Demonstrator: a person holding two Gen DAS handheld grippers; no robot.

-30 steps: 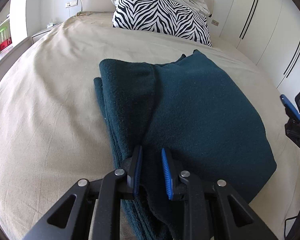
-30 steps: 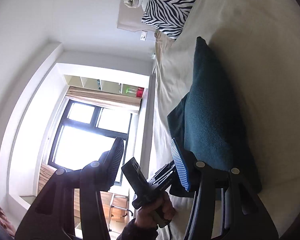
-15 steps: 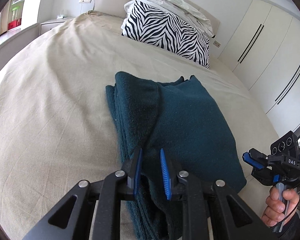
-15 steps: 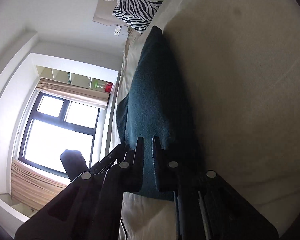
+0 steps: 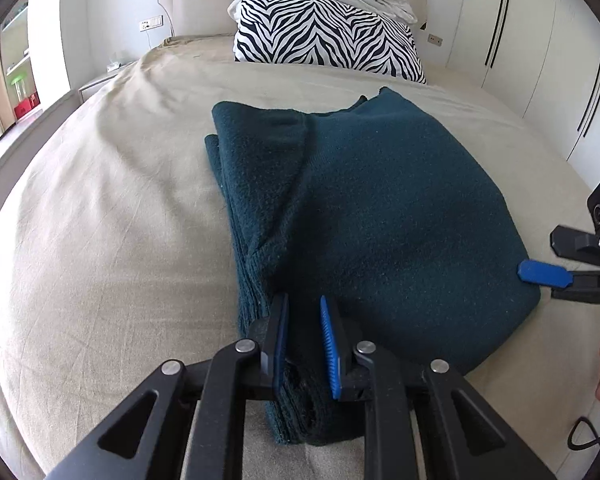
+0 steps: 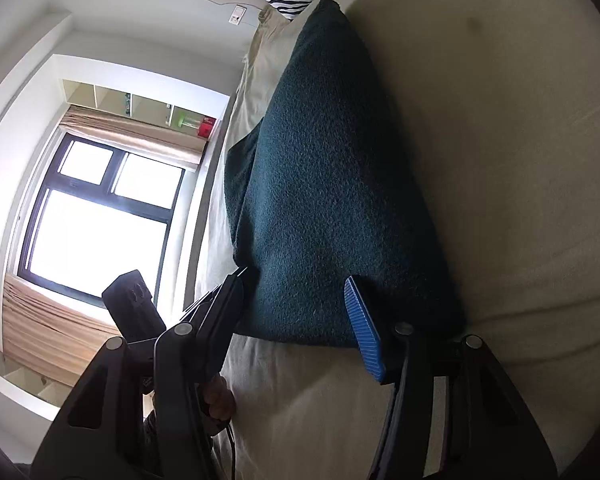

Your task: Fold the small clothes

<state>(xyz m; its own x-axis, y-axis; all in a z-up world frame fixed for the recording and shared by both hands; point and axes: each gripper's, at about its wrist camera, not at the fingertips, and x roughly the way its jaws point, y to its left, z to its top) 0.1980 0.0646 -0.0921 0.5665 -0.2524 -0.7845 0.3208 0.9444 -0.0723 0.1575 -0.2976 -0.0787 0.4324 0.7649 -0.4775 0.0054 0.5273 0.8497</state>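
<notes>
Two claws are set at the near end of a dark green cloth that lies folded on the beige bed. The cloth's long axis runs away from both claws toward the zebra pillow at the headboard. The left claw is placed over the stacked folded edge at the cloth's near left side; its jaws are narrowly apart with cloth between them, and whether the layers are actually pinched cannot be told. The right claw is held with its jaws wide apart, straddling the near right corner, nothing being gripped; one blue finger is seen touching or just beside that corner in the left wrist view. Each claw is thus nearest its own near corner, and the coming move is judged to turn on lifting this near edge and carrying it along the long axis toward the far edge. Open sheet is left on both sides and beyond the cloth, the pillow being well apart, so room for the fold is ample.
</notes>
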